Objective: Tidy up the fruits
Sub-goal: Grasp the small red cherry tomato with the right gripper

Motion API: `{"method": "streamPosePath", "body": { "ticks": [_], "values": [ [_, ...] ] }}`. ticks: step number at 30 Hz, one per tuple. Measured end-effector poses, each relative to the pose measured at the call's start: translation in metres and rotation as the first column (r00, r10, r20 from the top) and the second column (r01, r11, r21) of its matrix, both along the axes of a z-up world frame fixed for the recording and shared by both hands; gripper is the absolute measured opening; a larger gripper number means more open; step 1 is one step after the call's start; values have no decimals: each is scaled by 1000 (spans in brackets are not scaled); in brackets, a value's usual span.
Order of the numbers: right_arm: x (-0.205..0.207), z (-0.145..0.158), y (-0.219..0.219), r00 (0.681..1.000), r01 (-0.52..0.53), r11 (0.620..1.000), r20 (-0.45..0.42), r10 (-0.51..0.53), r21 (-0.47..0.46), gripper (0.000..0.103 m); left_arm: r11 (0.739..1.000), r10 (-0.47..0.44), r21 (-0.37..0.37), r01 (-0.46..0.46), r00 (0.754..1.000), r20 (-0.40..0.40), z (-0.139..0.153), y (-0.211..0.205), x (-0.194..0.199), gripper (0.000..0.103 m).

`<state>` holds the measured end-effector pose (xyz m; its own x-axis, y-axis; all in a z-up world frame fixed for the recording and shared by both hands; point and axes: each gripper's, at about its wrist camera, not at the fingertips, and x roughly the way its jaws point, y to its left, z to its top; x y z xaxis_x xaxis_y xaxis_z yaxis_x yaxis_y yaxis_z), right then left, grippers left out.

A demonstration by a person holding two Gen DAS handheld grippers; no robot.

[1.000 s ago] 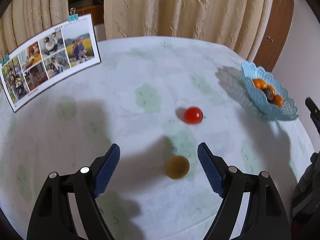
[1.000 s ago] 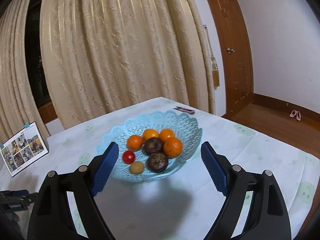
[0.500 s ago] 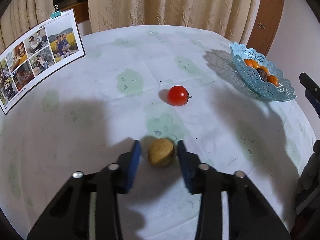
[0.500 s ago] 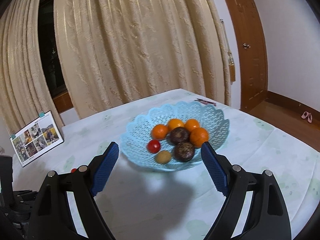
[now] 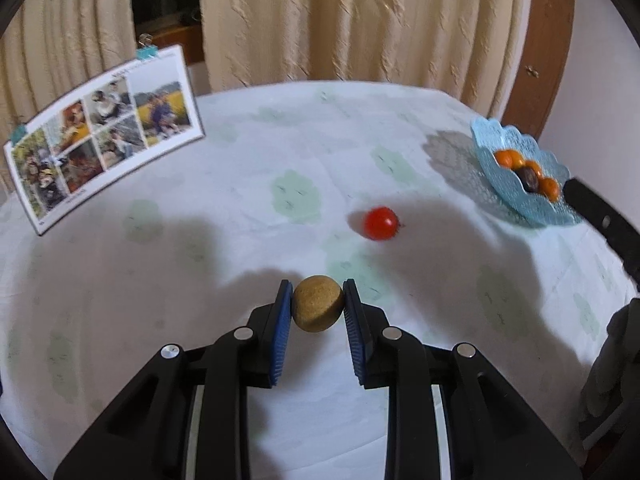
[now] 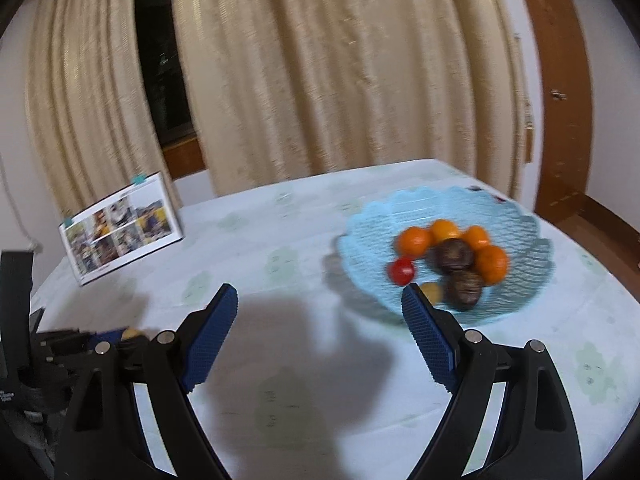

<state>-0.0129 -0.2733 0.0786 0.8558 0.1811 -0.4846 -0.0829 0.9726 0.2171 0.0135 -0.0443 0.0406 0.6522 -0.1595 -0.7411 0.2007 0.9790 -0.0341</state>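
One small, firm-looking brown fruit (image 5: 318, 309) pinched at mid-girth between left tool (image 5: 316, 300) pads, probably light, prone to rolling; right tool (image 6: 318, 320) spread wide, empty.

Two tomatoes (image 5: 381, 223), two tan fruits (image 5: 318, 309), four oranges (image 6: 415, 240), two dark fruits (image 6: 454, 255).

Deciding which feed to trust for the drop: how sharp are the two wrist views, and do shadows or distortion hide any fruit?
Left wrist: fairly sharp; brown fruit crisp between the left gripper pads, red tomato slightly soft, dark shadows around it, fisheye bending the table edge. Right wrist: motion-blurred; blue basket and its fruit smeared, right gripper casting a shadow on the cloth.
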Motion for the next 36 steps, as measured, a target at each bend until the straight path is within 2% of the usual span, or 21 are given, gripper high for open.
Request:
{"method": "streamPosePath", "body": {
  "ticks": [4, 10, 17, 23, 28, 33, 36],
  "values": [
    [11, -2, 18, 997, -66, 998, -36, 67, 16, 86, 999, 44, 22, -45, 998, 33, 8, 9, -3, 26],
    [23, -1, 43, 990, -126, 992, -59, 125, -11, 86, 994, 99, 38, -101, 993, 58, 15, 23, -6, 26],
    [53, -15, 75, 963, -222, 975, -160, 217, -14, 86, 988, 137, 55, -142, 987, 89, 19, 31, -8, 26],
    [72, -30, 95, 938, -267, 964, -233, 256, -15, 84, 985, 159, 46, -163, 983, 94, 22, 38, -8, 26],
    [78, -35, 104, 929, -286, 958, -253, 270, -28, 83, 983, 171, 46, -176, 980, 98, 23, 41, -8, 26],
    [85, -43, 109, 916, -300, 953, -290, 279, -32, 74, 981, 183, 41, -188, 978, 97, 23, 45, -7, 26],
    [89, -49, 113, 905, -310, 950, -318, 282, -39, 65, 980, 189, 38, -193, 978, 93, 23, 45, -7, 26]
  ]
}}
